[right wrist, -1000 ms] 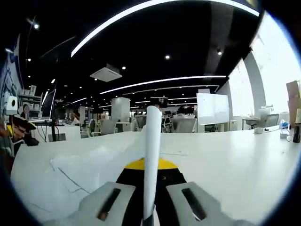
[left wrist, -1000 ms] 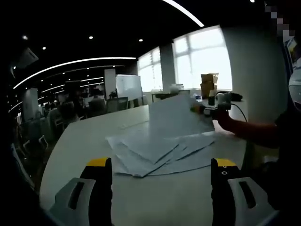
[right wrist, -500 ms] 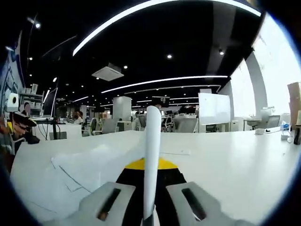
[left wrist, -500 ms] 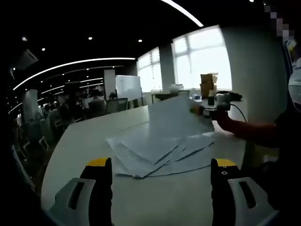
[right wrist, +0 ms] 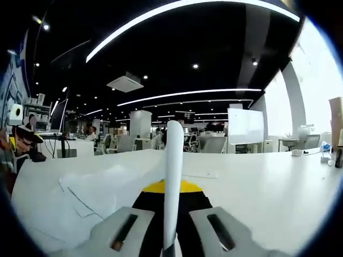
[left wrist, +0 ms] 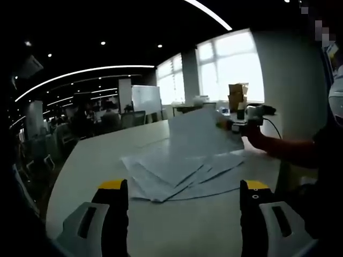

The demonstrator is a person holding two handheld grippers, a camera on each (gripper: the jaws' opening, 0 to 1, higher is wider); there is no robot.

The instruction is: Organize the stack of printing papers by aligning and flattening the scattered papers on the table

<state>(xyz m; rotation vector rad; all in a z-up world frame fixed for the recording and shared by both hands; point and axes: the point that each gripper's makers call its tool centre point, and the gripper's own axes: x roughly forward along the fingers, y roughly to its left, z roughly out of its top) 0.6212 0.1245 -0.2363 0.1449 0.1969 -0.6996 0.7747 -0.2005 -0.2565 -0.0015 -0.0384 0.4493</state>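
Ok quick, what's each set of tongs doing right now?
Left tongs: open, holding nothing.
Right tongs: shut on a lifted sheet of paper.

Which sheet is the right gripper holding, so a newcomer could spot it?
On the white table lies a fan of scattered papers. At its far edge one sheet tilts up off the pile, pinched by the right gripper; the others lie flat.

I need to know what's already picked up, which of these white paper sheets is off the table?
The white sheet clamped in the right gripper, raised at an angle; the other sheets lie fanned flat.
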